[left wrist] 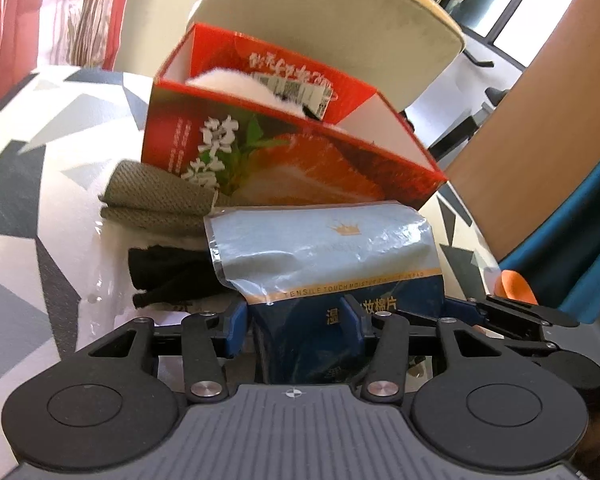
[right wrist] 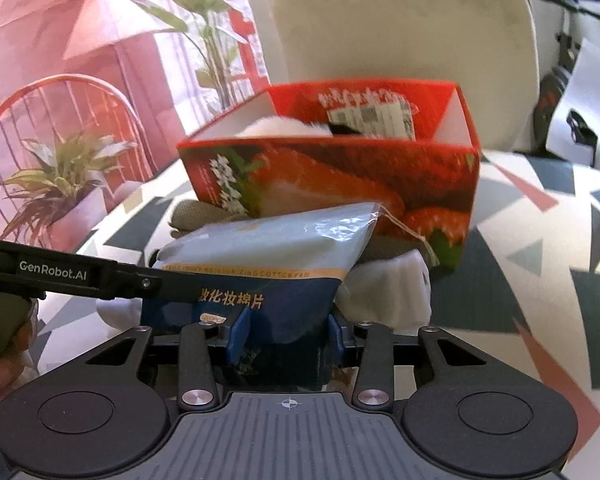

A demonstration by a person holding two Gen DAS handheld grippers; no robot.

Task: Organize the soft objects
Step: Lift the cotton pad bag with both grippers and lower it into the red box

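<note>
Each gripper, the left gripper [left wrist: 296,320] and the right gripper [right wrist: 286,334], has black linkage arms, silver screws, blue finger pads [right wrist: 238,338] and a ribbed grey housing (crosshair mark at its centre); one black arm reads "GenRobot.AI".

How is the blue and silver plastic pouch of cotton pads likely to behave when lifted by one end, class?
The blue and silver plastic pouch of cotton pads probably flops: its film is creased and its top edge curls. It likely weighs little, being puffy with soft filling. The glossy film may slip, though both the left hand-held gripper and right hand-held gripper pinch it.
</note>
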